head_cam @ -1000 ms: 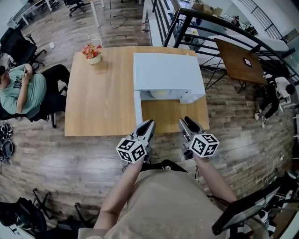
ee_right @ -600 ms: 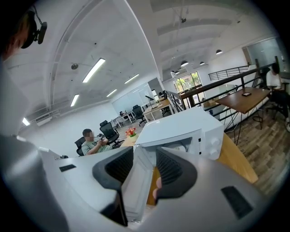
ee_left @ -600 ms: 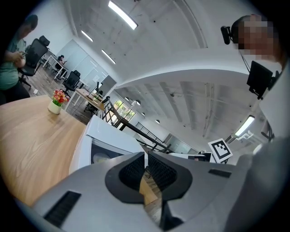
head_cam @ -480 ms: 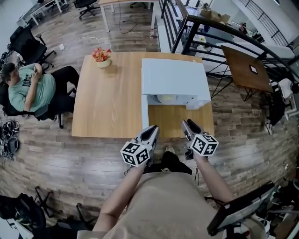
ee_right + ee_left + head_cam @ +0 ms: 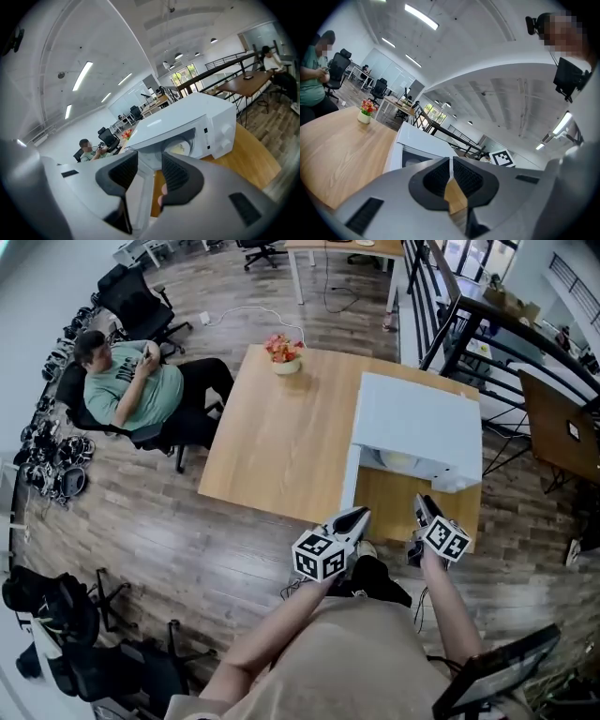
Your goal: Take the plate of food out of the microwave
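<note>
The plate of food (image 5: pixel 398 460) sits inside the open microwave (image 5: pixel 417 423), on the right of the table (image 5: pixel 281 437). Both forearms reach forward to the near table edge. The left gripper (image 5: pixel 361 514) has its jaws pressed together, empty. The right gripper (image 5: pixel 422 501) has its jaws partly apart, gripping nothing (its own view shows the plate's yellowish food clearly; the head view barely does).

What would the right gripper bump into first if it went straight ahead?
Probably the plate of food inside the open microwave; its open door stands close on the left. Depth is unclear.
</note>
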